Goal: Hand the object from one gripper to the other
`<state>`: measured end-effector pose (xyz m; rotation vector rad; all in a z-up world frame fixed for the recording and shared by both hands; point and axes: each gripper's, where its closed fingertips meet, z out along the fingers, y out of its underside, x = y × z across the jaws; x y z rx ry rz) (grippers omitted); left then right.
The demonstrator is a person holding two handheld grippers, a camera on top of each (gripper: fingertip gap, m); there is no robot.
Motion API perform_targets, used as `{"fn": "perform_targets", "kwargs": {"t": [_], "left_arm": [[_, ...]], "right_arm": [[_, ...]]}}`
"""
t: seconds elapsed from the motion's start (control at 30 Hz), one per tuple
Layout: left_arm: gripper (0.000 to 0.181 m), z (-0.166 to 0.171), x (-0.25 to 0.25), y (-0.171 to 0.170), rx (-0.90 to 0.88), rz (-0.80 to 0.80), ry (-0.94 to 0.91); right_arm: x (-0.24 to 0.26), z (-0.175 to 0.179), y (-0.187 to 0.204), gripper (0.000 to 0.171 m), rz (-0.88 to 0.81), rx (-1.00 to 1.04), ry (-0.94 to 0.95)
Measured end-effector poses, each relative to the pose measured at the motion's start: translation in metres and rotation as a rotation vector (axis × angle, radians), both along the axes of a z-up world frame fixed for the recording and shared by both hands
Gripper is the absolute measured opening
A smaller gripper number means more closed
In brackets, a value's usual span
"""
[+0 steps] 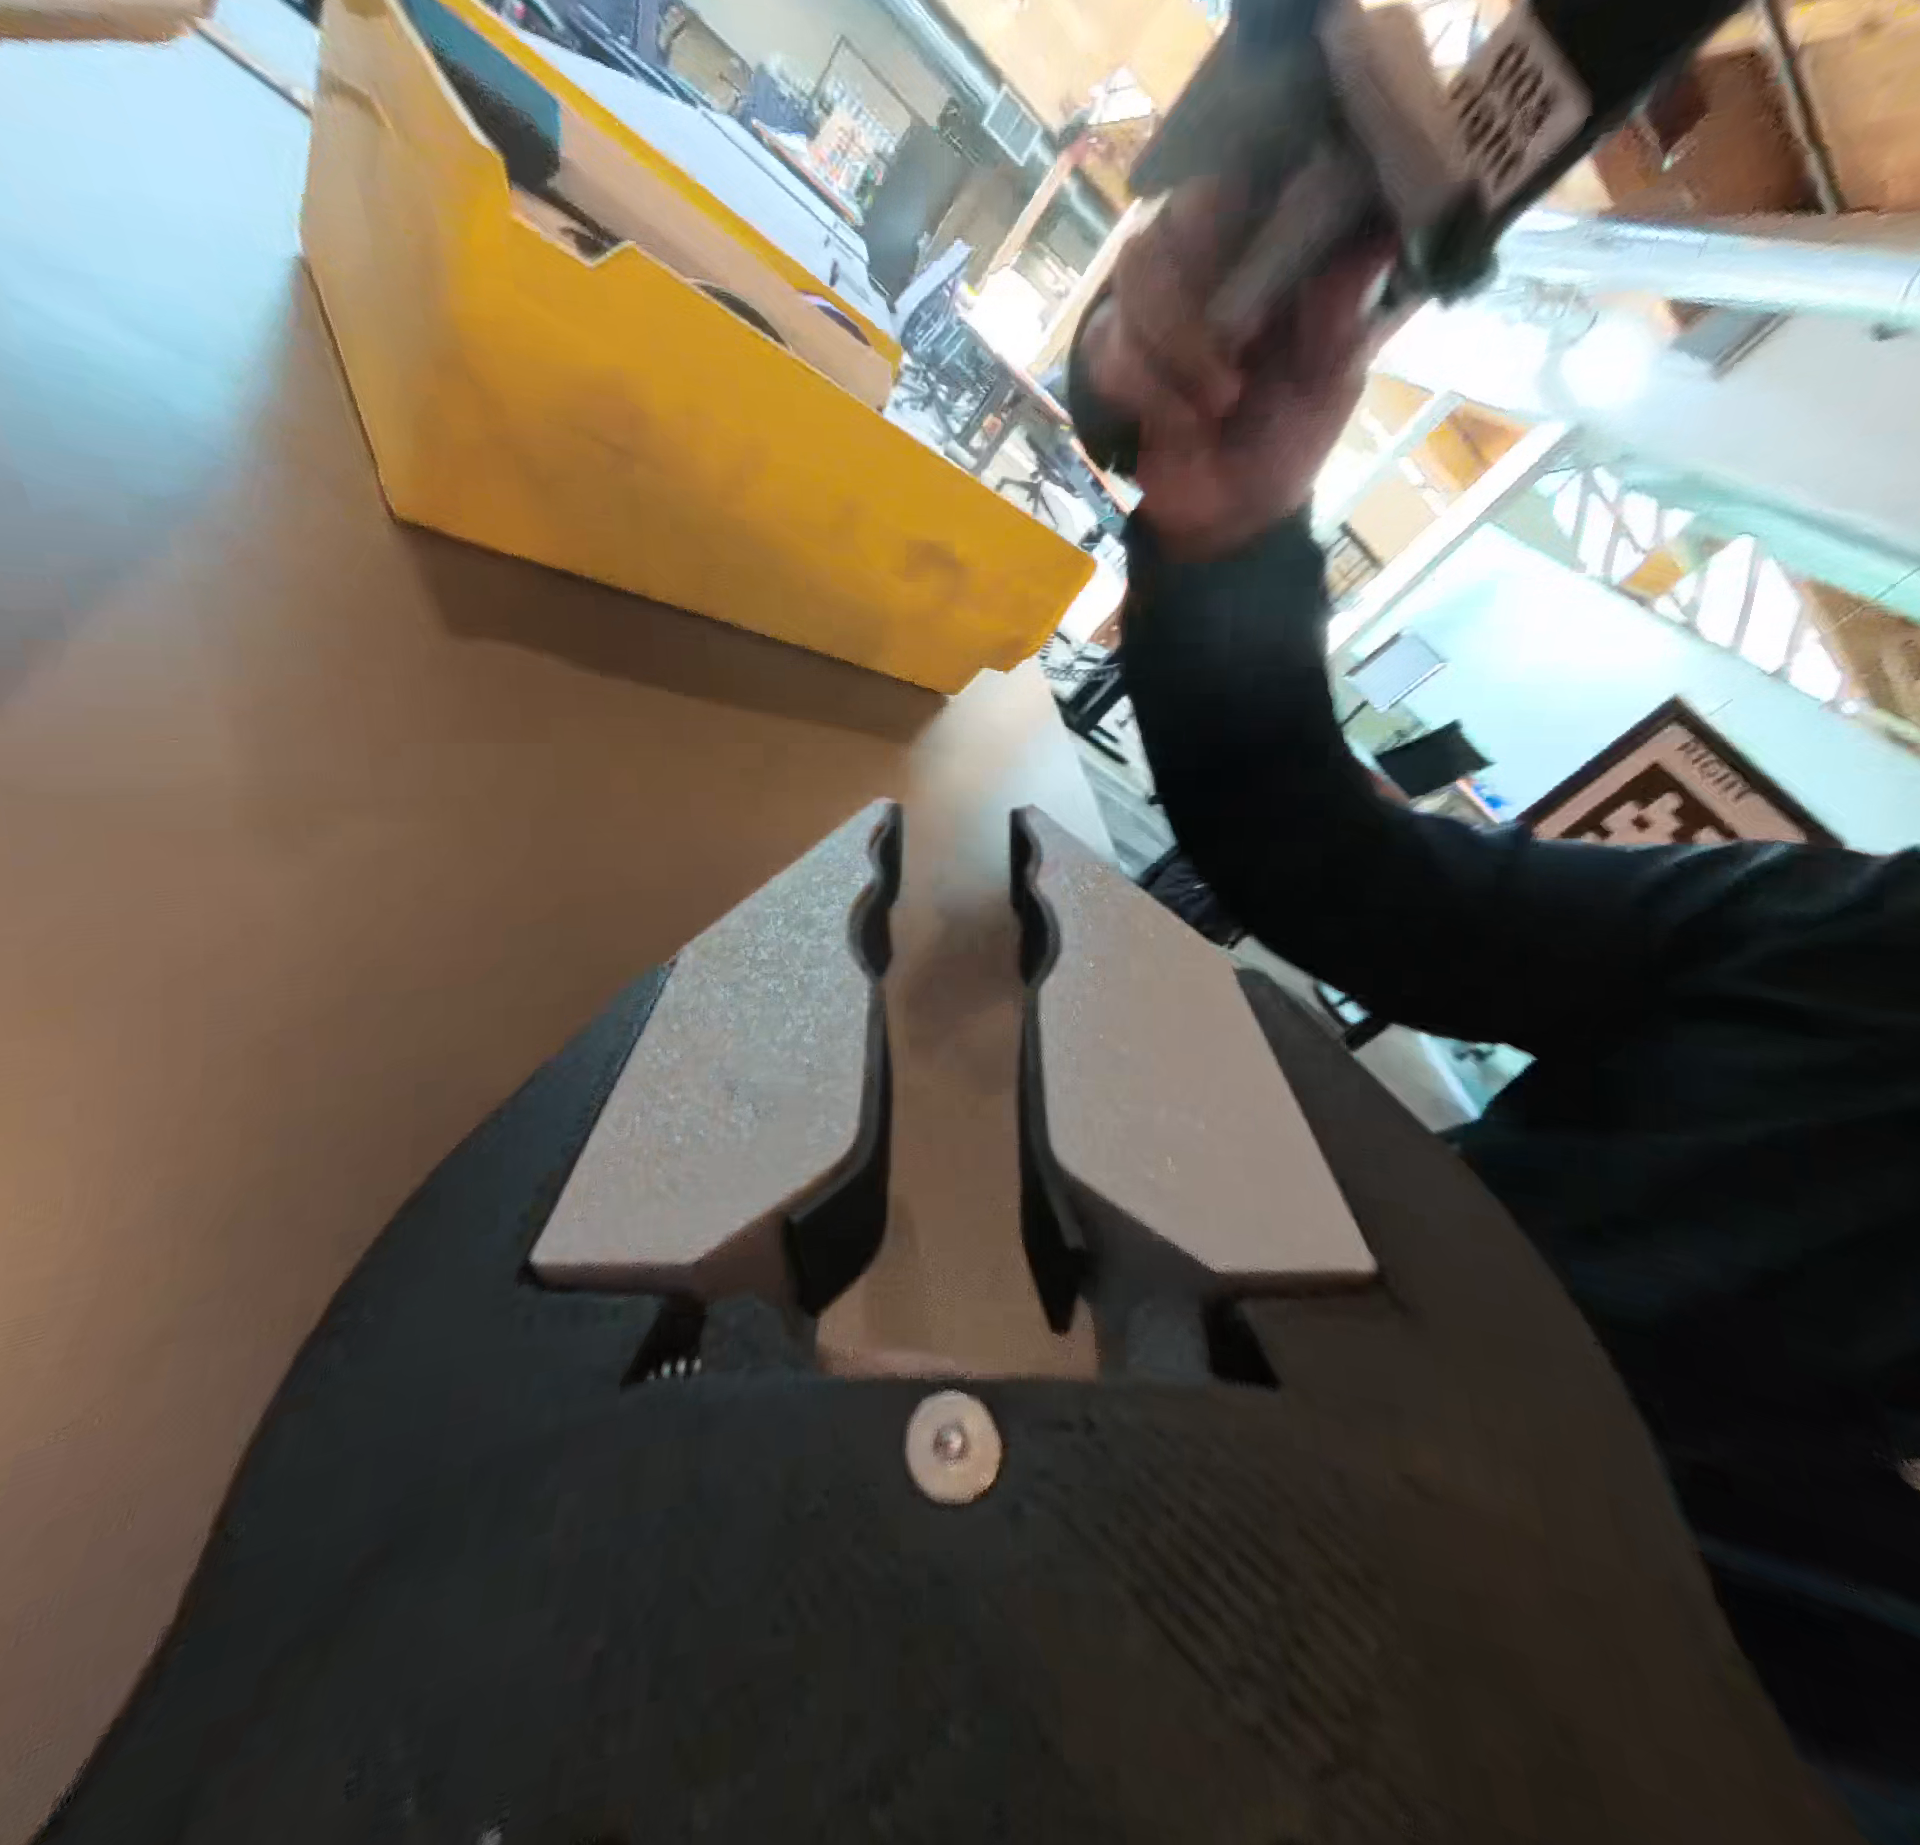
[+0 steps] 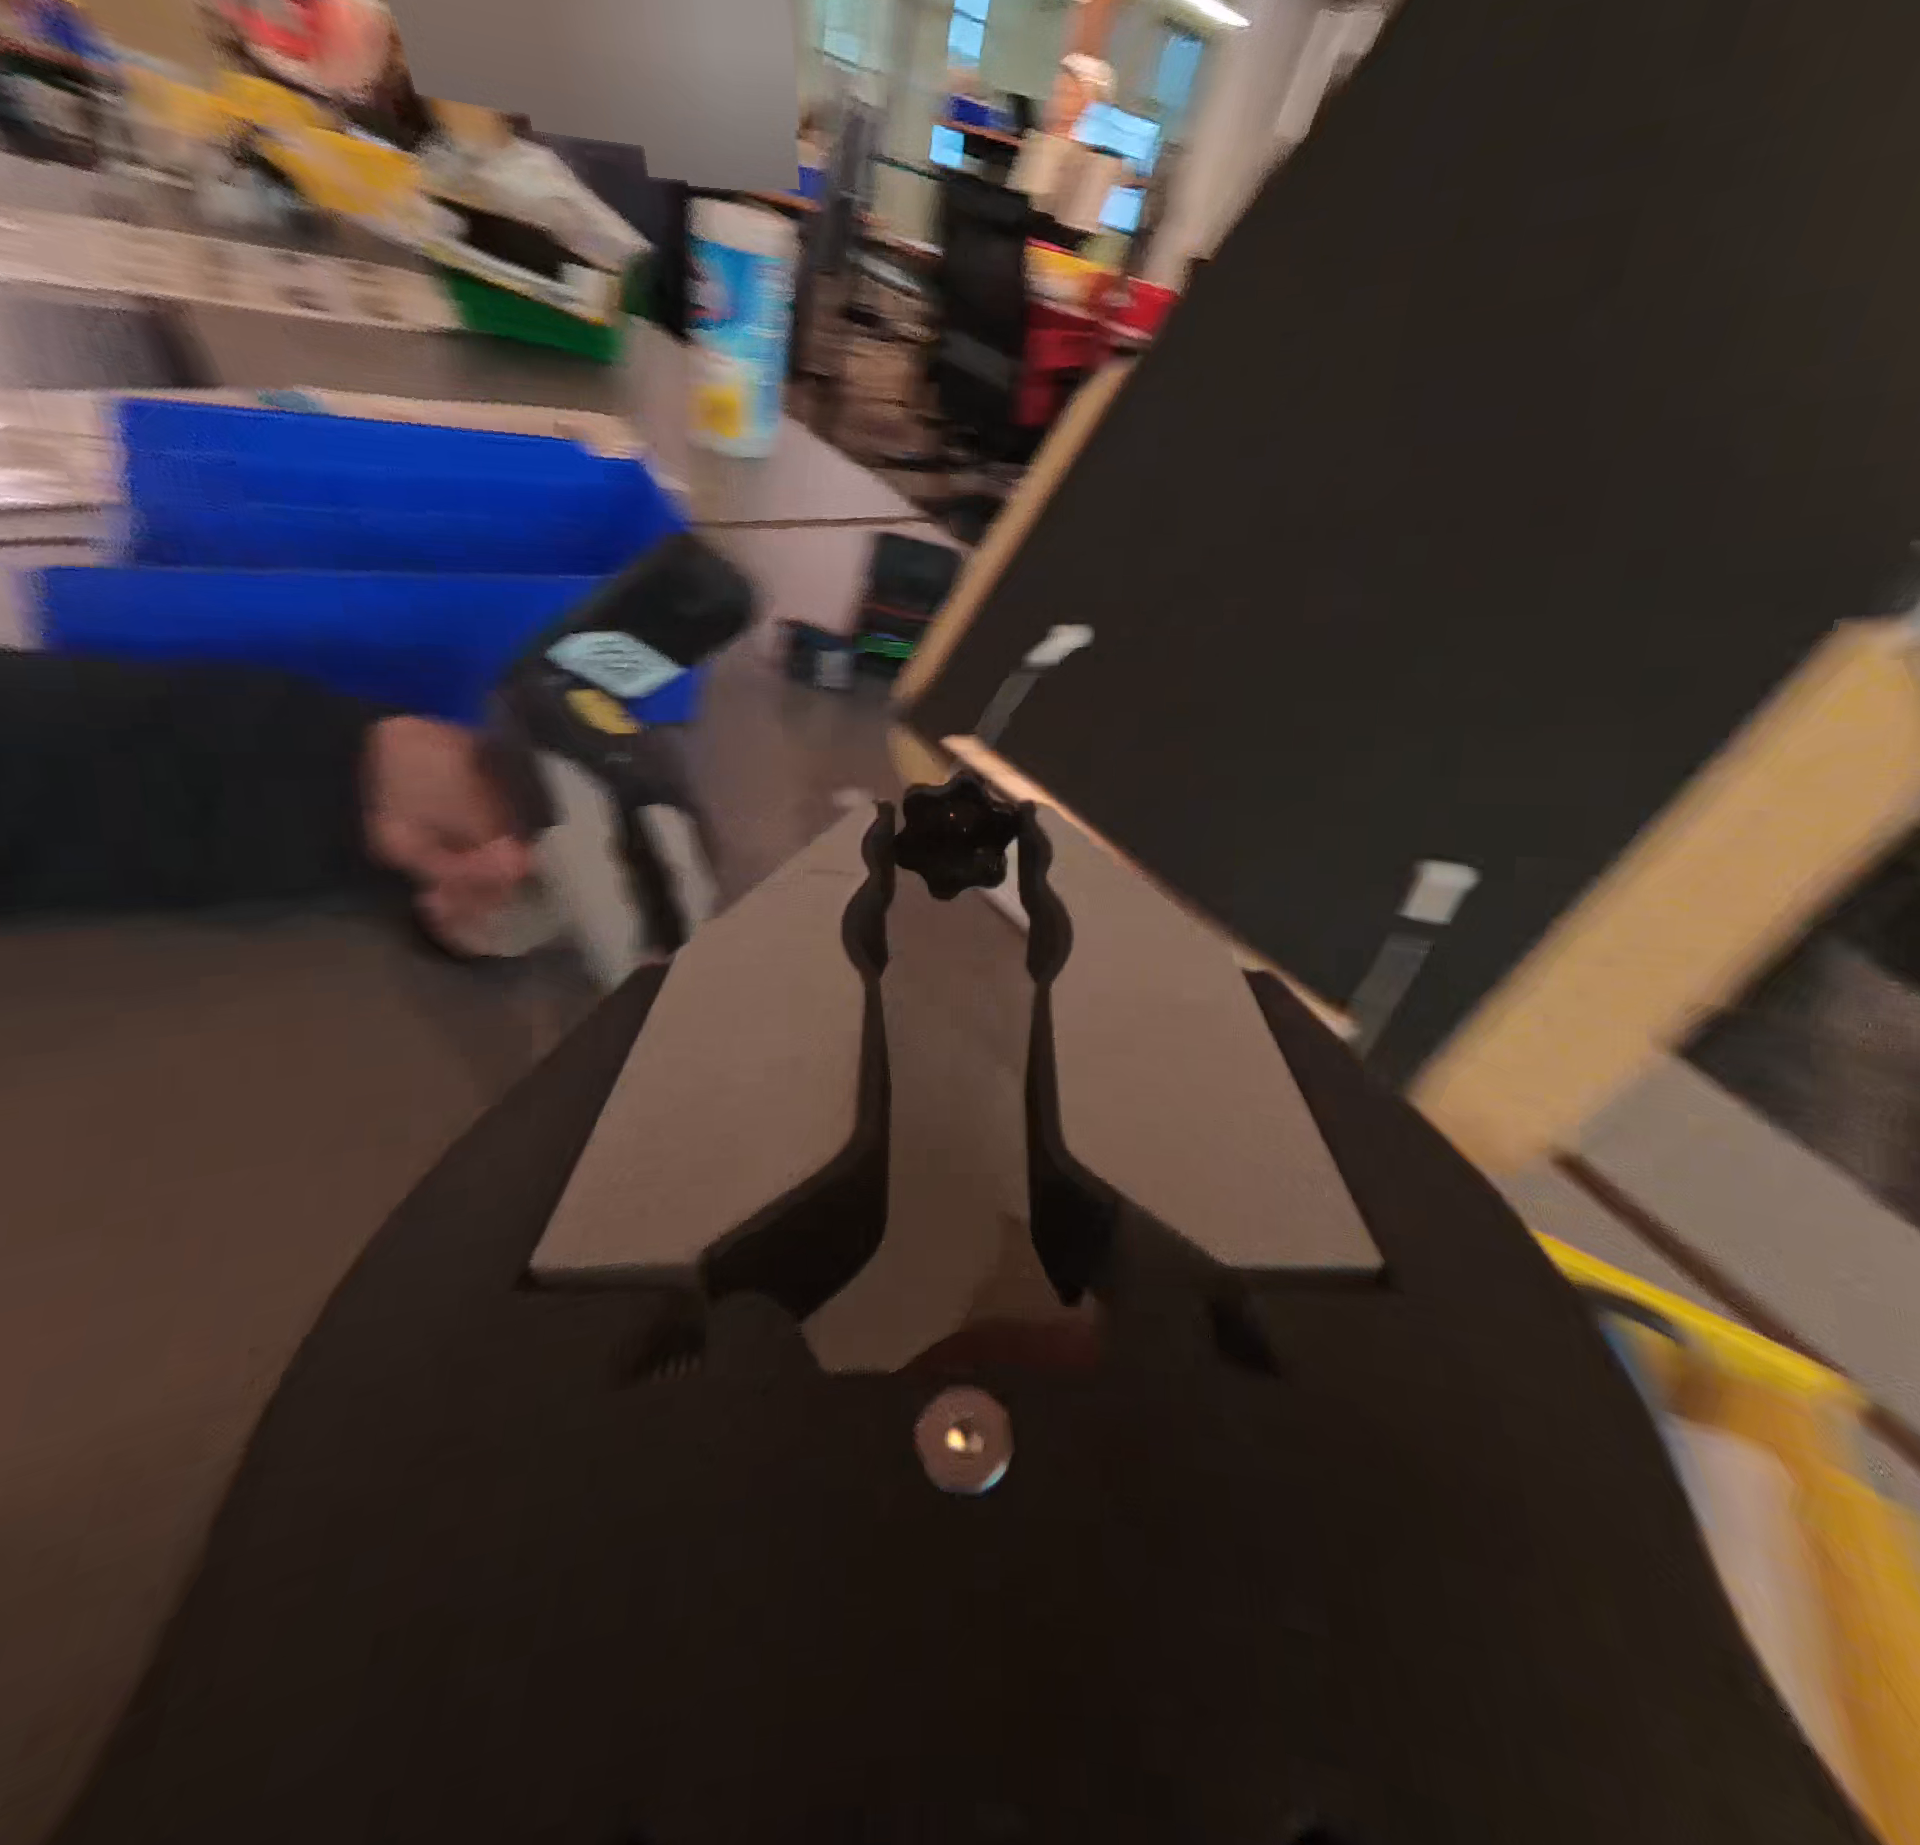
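A small black star-shaped knob (image 2: 951, 848) sits clamped between the tips of my right gripper (image 2: 951, 839), which is shut on it and held in the air. My left gripper (image 1: 954, 850) is open and empty, its fingers apart over the brown tabletop (image 1: 208, 808). In the left wrist view the right gripper's body (image 1: 1382, 133) shows high at the upper right, held by a hand (image 1: 1216, 372) with a dark sleeve. In the right wrist view the left gripper's body (image 2: 623, 652) and its hand (image 2: 447, 839) show at the left, blurred.
A yellow bin (image 1: 623, 424) stands on the table ahead of the left gripper. Blue bins (image 2: 343, 548) and a white canister (image 2: 738, 330) stand at the left in the right wrist view. A large black panel with a wooden edge (image 2: 1507, 496) fills its right side. Tip to tip, the grippers are about 15 cm apart.
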<state>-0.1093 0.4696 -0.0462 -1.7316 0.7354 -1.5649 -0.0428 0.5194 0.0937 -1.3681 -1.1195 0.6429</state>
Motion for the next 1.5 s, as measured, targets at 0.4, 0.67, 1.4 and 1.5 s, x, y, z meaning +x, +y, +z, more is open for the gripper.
{"fn": "perform_targets", "kwargs": {"t": [0.4,0.67,1.4,1.5], "left_arm": [[0.027,0.004,-0.014,0.041,0.157,0.316,0.077],[0.03,0.009,-0.023,0.053,0.285,0.44,0.143],[0.06,0.071,-0.024,-0.027,0.613,0.471,0.577],[0.046,0.129,-0.094,-0.06,0.705,0.574,0.613]], "right_arm": [[0.127,-0.073,0.103,0.042,-0.53,-0.356,-0.518],[0.005,-0.051,0.057,0.054,-0.251,-0.415,-0.295],[-0.073,-0.224,0.063,0.055,-0.279,-0.445,-0.421],[-0.073,-0.224,0.061,0.055,-0.269,-0.445,-0.423]]}}
